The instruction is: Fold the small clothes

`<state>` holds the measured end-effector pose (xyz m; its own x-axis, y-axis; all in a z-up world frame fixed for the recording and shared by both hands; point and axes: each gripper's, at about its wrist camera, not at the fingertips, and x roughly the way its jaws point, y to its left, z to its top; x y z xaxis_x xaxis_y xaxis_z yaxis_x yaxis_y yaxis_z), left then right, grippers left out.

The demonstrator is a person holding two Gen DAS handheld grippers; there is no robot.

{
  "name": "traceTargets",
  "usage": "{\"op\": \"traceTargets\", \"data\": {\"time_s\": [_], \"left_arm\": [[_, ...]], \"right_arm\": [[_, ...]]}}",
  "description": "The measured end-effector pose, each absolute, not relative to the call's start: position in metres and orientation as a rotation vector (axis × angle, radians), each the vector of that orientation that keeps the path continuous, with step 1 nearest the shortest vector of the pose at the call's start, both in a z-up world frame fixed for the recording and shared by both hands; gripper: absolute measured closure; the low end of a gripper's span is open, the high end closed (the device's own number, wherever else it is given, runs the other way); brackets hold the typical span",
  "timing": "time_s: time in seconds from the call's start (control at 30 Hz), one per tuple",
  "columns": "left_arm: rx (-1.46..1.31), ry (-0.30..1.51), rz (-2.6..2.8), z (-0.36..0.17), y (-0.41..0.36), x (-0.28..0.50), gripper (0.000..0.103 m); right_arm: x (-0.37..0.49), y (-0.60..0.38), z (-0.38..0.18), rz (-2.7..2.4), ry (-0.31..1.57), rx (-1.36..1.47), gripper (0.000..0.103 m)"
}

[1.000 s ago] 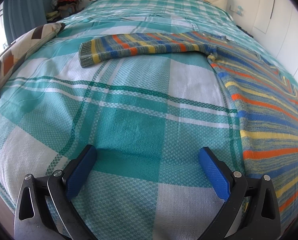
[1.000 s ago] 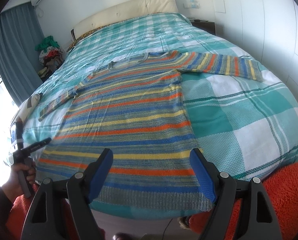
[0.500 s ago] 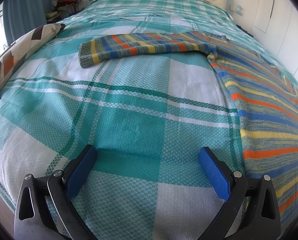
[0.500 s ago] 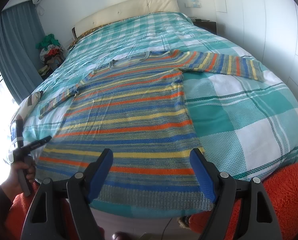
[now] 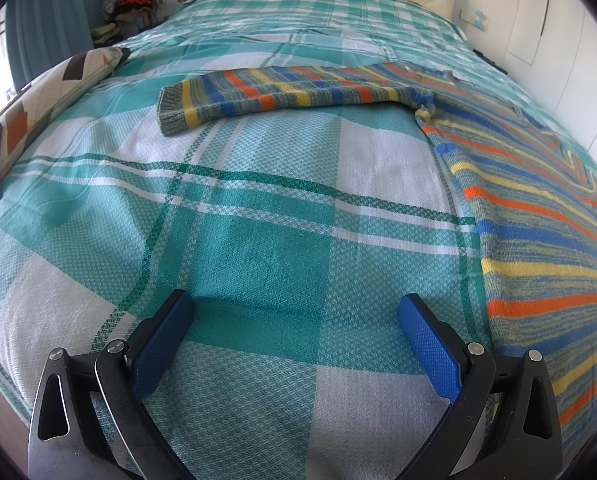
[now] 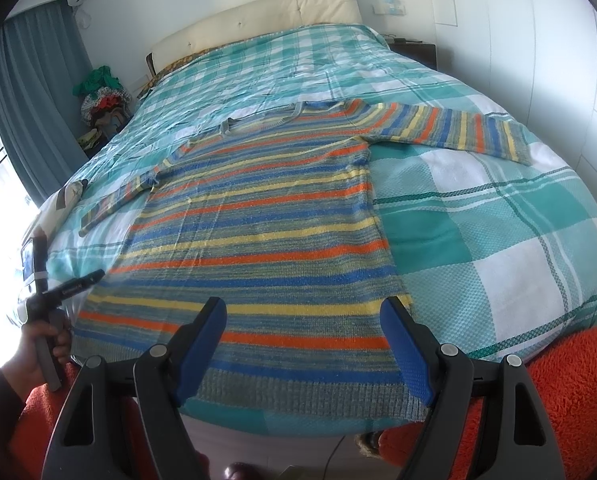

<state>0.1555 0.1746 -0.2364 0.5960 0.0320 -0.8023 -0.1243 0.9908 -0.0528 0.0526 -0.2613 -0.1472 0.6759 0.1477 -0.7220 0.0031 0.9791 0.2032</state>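
Observation:
A striped knit sweater [image 6: 258,232] in blue, orange, yellow and grey lies flat and spread out on the bed, both sleeves stretched sideways. My right gripper [image 6: 304,312] hovers open above its bottom hem, nothing between the blue pads. In the left wrist view the sweater's body [image 5: 538,208] fills the right side and its left sleeve [image 5: 282,92] reaches across the bedspread. My left gripper [image 5: 296,304] stands open over bare bedspread, left of the sweater, holding nothing. The left gripper [image 6: 80,282] also shows at the far left of the right wrist view, held by a hand [image 6: 38,340].
The bed carries a teal and white checked bedspread [image 5: 258,220]. A patterned pillow [image 5: 54,92] lies at its left edge. A cream headboard [image 6: 258,16] and a pile of clothes [image 6: 102,100] stand at the far end. Orange fleece [image 6: 570,392] shows near the bed's foot.

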Motion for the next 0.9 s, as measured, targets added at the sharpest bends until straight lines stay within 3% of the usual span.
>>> {"op": "traceTargets", "data": {"time_s": [0.9], "left_arm": [[-0.105, 0.927, 0.092, -0.2365, 0.1741, 0.1553, 0.001]], "right_arm": [[0.0528, -0.2601, -0.1461, 0.085, 0.818, 0.187, 0.024]]}}
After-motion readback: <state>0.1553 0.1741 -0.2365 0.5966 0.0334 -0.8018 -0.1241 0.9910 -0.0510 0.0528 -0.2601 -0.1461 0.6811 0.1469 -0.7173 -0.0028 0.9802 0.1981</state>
